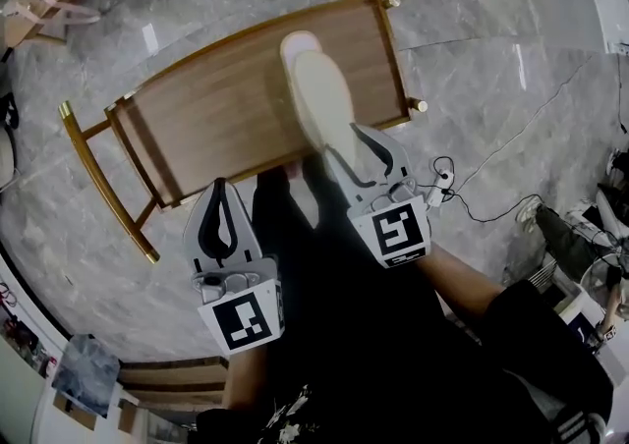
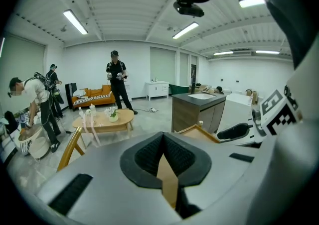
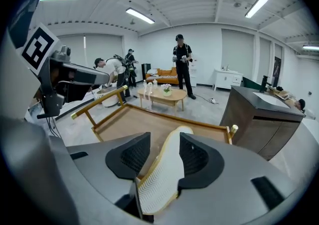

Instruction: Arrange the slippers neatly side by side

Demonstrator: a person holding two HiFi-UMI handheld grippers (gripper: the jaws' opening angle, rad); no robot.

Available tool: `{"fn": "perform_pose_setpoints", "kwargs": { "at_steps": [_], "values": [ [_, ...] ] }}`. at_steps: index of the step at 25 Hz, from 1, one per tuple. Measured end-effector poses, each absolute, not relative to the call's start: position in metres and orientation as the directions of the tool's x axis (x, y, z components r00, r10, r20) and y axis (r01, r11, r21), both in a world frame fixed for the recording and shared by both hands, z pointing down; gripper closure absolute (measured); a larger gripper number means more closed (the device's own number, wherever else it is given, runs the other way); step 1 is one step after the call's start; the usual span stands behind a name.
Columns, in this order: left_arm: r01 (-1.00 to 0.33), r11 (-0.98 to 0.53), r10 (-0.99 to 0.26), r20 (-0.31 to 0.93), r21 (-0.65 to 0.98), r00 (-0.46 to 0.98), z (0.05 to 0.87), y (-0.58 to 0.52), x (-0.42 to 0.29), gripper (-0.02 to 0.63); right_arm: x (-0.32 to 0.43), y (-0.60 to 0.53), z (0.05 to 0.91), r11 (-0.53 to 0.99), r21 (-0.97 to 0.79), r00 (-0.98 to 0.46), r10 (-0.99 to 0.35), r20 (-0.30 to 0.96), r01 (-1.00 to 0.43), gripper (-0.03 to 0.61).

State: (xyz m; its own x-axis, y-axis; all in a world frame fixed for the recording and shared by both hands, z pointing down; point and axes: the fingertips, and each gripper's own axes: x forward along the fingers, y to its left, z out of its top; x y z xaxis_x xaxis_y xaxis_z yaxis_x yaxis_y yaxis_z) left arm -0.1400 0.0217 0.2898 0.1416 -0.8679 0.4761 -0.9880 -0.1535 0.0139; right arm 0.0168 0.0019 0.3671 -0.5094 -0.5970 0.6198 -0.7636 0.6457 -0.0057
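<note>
Holding position over the rack, my right gripper [image 1: 356, 147] has the cream slipper [image 1: 319, 88] between its jaws. In the right gripper view the jaws stand apart. The slipper [image 3: 167, 169] is turned up on its long edge, with its ribbed sole facing the left pad. A clear gap shows on that side, while the other side lies against the right pad or just beside it, so the pads do not squeeze it. The end nearest me sits between the jaws of my right gripper [image 3: 164, 139], and the other end points away from me.

On the wooden rack [image 1: 226, 98] the slipper runs over the right half of the board. It reaches from the near edge, where my jaws are, up towards the far edge, and stops short of the brass-coloured rail there. I cannot tell whether its lower edge rests on the wood.

My left gripper [image 1: 220, 198] hangs just outside the near edge of the rack, left of the right one and well apart from the slipper. In the left gripper view its jaws [image 2: 163, 142] are pressed together with nothing between them.

Around the rack is grey marbled floor [image 1: 246, 275]. A white cable with a plug strip [image 1: 442, 177] lies off the rack's right end. Beyond the far right corner stands a dark cabinet [image 3: 259, 114], and farther back are a low oval table [image 3: 162, 94] and a standing person [image 3: 182, 64].
</note>
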Motion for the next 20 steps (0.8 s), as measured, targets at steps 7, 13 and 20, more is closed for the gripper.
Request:
{"fn": "perform_pose_setpoints", "kwargs": {
  "at_steps": [7, 13, 20],
  "values": [
    [-0.988, -0.142, -0.837, 0.525, 0.059, 0.152, 0.318, 0.033, -0.109, 0.612, 0.015, -0.001, 0.404, 0.683, 0.003, -0.510, -0.548, 0.663, -0.730, 0.397],
    [-0.964, -0.234, -0.789, 0.555, 0.125, 0.263, 0.357, 0.024, -0.078, 0.612, 0.029, -0.002, 0.410, 0.677, -0.006, -0.503, -0.542, 0.673, -0.736, 0.397],
    [-0.867, -0.223, -0.672, 0.574, 0.445, 0.468, 0.411, 0.013, -0.030, 0.478, 0.068, -0.006, 0.410, 0.628, 0.039, -0.437, -0.584, 0.684, -0.777, 0.397]
  ]
}}
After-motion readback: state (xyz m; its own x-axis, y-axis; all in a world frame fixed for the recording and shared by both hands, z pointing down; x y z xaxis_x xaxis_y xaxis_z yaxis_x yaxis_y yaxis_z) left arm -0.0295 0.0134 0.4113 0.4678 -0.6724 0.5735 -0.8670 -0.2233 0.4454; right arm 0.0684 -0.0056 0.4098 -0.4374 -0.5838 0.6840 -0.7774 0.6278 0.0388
